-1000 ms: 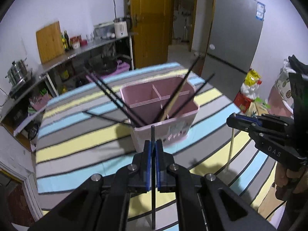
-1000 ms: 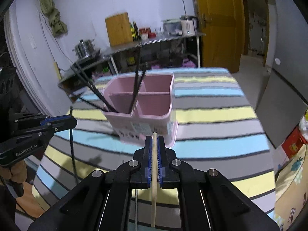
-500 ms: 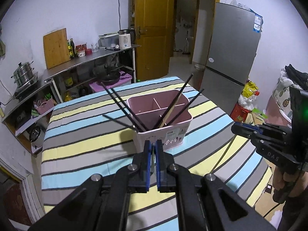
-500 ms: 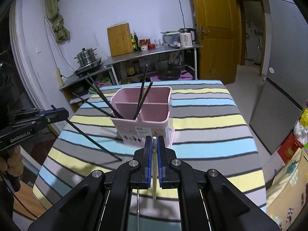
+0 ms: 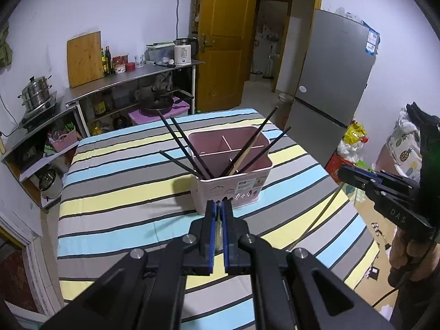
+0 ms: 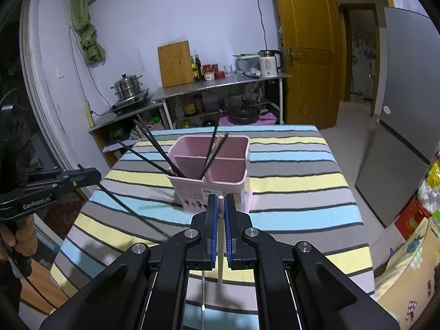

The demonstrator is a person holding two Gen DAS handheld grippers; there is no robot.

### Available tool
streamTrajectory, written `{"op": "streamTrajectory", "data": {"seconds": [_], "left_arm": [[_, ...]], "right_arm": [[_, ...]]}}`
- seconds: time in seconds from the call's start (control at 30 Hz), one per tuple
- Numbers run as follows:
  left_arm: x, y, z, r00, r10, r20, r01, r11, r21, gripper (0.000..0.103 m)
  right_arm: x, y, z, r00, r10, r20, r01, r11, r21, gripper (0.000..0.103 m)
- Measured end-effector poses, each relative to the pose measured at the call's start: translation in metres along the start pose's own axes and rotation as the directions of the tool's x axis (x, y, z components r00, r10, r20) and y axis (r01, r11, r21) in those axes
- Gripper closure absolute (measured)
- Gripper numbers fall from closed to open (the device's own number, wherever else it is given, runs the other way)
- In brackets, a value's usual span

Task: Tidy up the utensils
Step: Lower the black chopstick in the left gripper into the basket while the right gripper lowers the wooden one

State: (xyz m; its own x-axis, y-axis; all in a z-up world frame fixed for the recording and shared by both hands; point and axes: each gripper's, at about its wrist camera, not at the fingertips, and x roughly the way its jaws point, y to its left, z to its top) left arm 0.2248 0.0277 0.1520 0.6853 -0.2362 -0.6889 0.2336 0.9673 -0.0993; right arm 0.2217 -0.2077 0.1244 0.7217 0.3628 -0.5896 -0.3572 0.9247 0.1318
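1. Short of the pink utensil holder [image 6: 210, 165], the right gripper [image 6: 219, 206] clamps a pale chopstick [image 6: 220, 236].
2. Left of the holder, the left gripper [image 6: 82, 176] clamps a black chopstick [image 6: 129, 209].
3. Both grippers have backed away from the holder; neither stick is deposited yet.
4. Other chopsticks lean inside its compartments.
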Motion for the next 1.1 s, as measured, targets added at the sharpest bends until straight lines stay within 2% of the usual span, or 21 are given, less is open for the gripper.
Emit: {"op": "streamTrajectory", "data": {"seconds": [0.43, 0.83, 1.1], "left_arm": [[-0.019, 0.011, 0.024, 0.998, -0.055, 0.042, 0.058, 0.995, -0.075, 0.099], [-0.047, 0.014, 0.086, 0.982, -0.084, 0.166, 0.101, 0.990, -0.095, 0.099], [-0.035, 0.022, 0.118, 0.977, -0.060, 0.203, 0.082, 0.992, -0.100, 0.099]], "right_arm": [[0.003, 0.018, 0.018, 0.999, 0.035, 0.037, -0.034, 0.999, -0.025, 0.099], [0.001, 0.033, 0.068, 0.987, 0.066, 0.148, -0.061, 0.997, -0.039, 0.099], [0.013, 0.029, 0.094, 0.975, 0.072, 0.211, -0.073, 0.997, -0.003, 0.099]]}}
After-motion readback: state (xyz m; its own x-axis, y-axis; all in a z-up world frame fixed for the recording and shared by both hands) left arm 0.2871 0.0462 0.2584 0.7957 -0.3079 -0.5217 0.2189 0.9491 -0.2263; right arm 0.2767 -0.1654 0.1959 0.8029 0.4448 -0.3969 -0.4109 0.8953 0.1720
